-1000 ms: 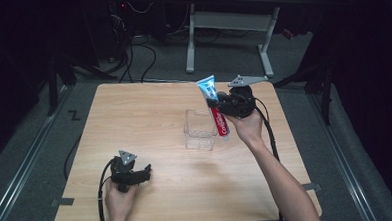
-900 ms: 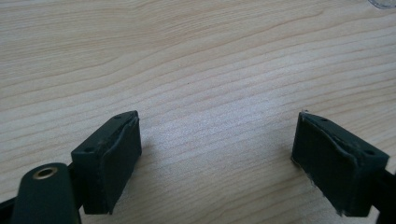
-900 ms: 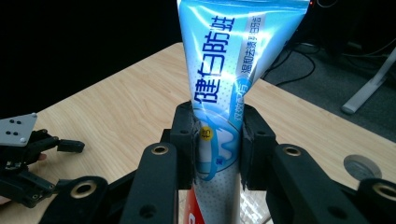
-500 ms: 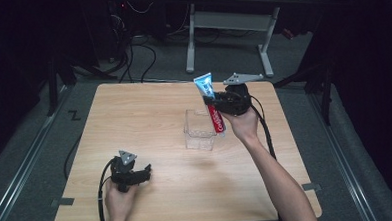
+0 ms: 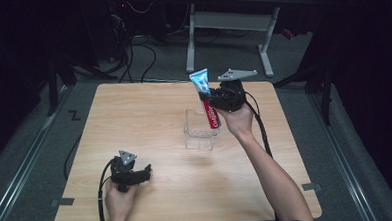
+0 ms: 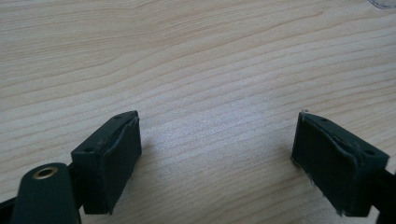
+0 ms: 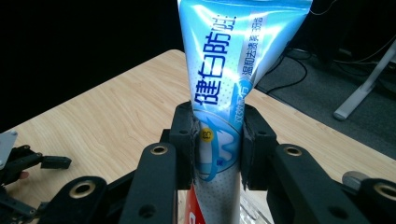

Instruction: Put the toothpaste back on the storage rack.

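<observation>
The right gripper (image 5: 207, 96) clamps a toothpaste tube (image 5: 207, 100) over the clear plastic container (image 5: 201, 131). The left gripper (image 5: 142, 171) rests open-jawed on the wooden table (image 5: 134, 113).

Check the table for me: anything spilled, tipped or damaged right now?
Nothing stands out. The clear container stands upright mid-table with nothing spilled around it. The right tongs are shut on the toothpaste tube, held roughly upright above the container's far edge, the tube pinched in at the grip. The left tongs are open over bare wood.
</observation>
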